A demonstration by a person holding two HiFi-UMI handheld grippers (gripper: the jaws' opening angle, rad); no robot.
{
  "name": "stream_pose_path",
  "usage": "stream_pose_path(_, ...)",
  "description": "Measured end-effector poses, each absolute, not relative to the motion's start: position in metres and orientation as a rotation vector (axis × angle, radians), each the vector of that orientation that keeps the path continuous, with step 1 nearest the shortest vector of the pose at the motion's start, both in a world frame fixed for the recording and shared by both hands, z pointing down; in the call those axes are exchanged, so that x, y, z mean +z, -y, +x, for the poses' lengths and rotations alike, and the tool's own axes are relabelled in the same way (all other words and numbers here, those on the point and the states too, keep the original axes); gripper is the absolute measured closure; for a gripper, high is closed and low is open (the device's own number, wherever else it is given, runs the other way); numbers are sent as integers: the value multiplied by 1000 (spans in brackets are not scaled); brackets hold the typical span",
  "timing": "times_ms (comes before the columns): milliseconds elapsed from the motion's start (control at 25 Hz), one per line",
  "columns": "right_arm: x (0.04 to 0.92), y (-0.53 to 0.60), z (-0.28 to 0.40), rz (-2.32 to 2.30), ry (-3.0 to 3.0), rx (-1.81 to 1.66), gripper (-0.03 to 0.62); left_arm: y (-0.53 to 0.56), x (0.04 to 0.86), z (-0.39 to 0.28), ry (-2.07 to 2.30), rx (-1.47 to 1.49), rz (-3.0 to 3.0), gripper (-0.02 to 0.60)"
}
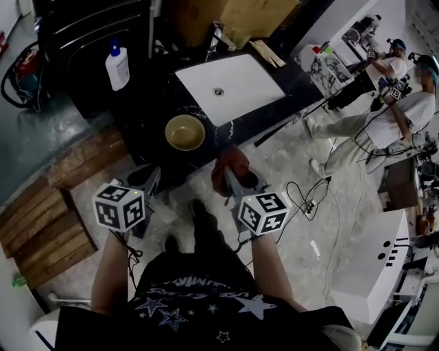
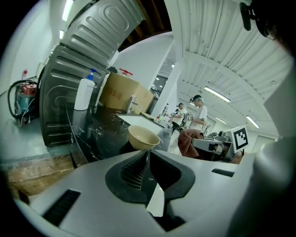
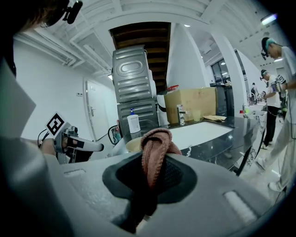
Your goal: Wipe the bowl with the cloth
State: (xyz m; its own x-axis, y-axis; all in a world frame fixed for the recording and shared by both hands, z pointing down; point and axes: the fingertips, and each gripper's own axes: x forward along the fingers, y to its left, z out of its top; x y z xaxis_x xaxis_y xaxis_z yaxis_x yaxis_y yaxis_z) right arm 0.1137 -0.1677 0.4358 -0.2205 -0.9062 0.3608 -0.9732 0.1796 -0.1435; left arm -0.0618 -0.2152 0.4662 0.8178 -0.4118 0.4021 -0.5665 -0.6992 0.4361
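Note:
A tan bowl (image 1: 184,132) stands near the front edge of the black marble counter (image 1: 147,103), also seen as the bowl (image 2: 144,137) ahead in the left gripper view. A reddish-brown cloth (image 1: 229,167) hangs bunched from my right gripper (image 1: 232,177), which is shut on it just right of and below the bowl; the cloth (image 3: 156,149) fills the jaws in the right gripper view. My left gripper (image 1: 149,184) is shut and empty, short of the counter edge, below and left of the bowl.
A white sink basin (image 1: 230,86) is set in the counter behind the bowl. A white pump bottle (image 1: 117,66) stands at the counter's left. Cardboard boxes (image 1: 233,17) sit at the back. Wooden pallets (image 1: 48,219) lie on the floor left. People (image 1: 387,113) work at right; cables (image 1: 322,206) cross the floor.

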Motion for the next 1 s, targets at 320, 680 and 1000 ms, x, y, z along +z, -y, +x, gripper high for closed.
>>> stream_pose_path(320,422,244,144,1707,2405,481,525,253,466,-37,819,412,2377,538)
stream_pose_path(680,421,319,169,1546,2502,466,525,287,477,-21,904,409,2205,505)
stream_pose_path(1000,421,358,163,1378,2585,460,525,302,480,-11,958,397,2075,453)
